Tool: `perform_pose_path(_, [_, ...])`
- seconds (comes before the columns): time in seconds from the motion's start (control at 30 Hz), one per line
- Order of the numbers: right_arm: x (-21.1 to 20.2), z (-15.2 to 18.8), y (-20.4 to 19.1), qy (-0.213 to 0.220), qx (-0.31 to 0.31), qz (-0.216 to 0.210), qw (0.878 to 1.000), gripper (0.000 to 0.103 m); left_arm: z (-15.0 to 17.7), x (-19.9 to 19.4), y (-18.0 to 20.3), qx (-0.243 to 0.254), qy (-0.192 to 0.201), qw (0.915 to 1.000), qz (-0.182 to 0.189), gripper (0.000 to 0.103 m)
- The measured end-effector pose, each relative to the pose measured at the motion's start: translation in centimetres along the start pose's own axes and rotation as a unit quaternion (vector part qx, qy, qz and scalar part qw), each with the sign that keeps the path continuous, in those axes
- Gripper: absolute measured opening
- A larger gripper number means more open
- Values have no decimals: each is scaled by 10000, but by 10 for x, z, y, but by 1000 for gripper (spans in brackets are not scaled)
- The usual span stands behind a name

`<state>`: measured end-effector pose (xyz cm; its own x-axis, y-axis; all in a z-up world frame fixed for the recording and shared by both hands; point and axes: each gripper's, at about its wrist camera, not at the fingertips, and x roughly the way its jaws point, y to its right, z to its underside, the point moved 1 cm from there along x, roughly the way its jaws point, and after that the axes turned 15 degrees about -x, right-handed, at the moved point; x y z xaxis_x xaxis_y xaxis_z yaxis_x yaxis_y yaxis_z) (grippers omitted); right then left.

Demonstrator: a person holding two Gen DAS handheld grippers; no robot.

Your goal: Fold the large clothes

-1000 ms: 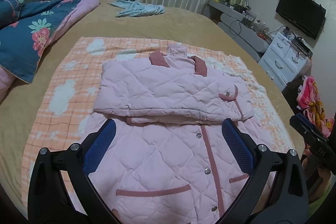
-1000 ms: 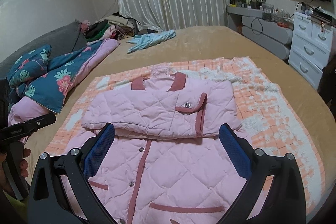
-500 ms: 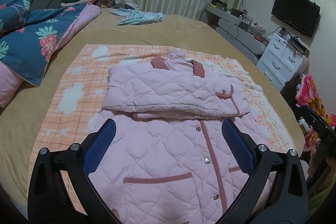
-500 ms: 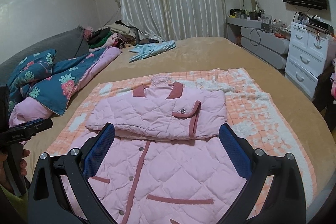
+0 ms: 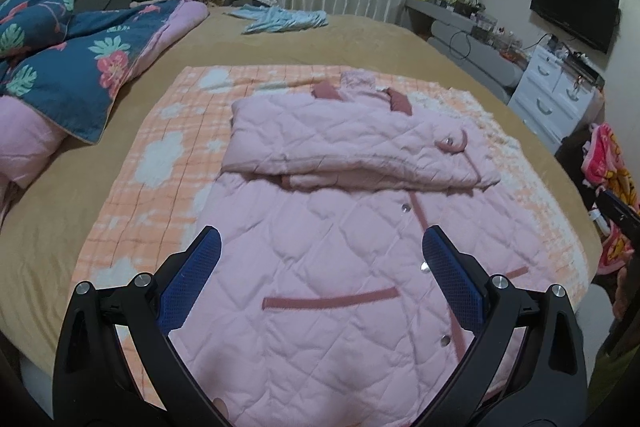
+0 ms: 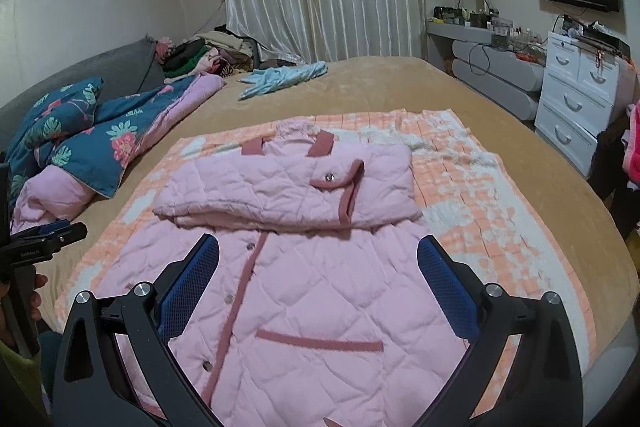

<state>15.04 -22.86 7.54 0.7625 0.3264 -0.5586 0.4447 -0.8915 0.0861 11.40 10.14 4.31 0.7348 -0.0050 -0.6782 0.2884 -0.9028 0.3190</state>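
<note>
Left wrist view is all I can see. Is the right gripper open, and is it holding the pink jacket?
Observer: The right gripper is open, poised above the pink jacket's lower front and gripping nothing.
Operator: And the sleeve cuff? I only see a sliver of it.
Observer: The right wrist view shows the cuff lying flat on top of the jacket's folded upper part, with its dark trim running down to the fold's near edge.

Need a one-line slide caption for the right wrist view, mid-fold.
Open right claw hovers above the pink quilted jacket, sleeves folded across its chest, on the orange checked blanket.
</note>
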Motion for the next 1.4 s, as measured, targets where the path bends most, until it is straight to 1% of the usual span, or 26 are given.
perform_pose_path(0.27, [1,26,8,-223,35,45,9997,99,25,10,-18,41,-202,9995,-238,95])
perform_pose_path(0.4, [3,36,10,-313,55,36,9995,99,35,13,-27,54,-231,9990,-367,95])
perform_pose_path(0.53, [5,46,8,-402,-2,23,9992,99,42,17,-34,7,-309,9987,-417,95])
perform_pose_path(0.77, [14,68,5,-683,-111,0,9976,99,56,27,-47,17,-417,9975,-570,95])
perform_pose_path(1.07, [24,93,9,-954,-166,42,9953,99,75,36,-74,-148,-589,9951,-784,95])
perform_pose_path(1.27, [28,114,20,-1178,-128,127,9929,99,86,40,-93,-243,-731,9929,-903,95])
perform_pose_path(1.4, [29,128,28,-1330,-56,190,9909,99,92,40,-112,-446,-819,9910,-956,95])
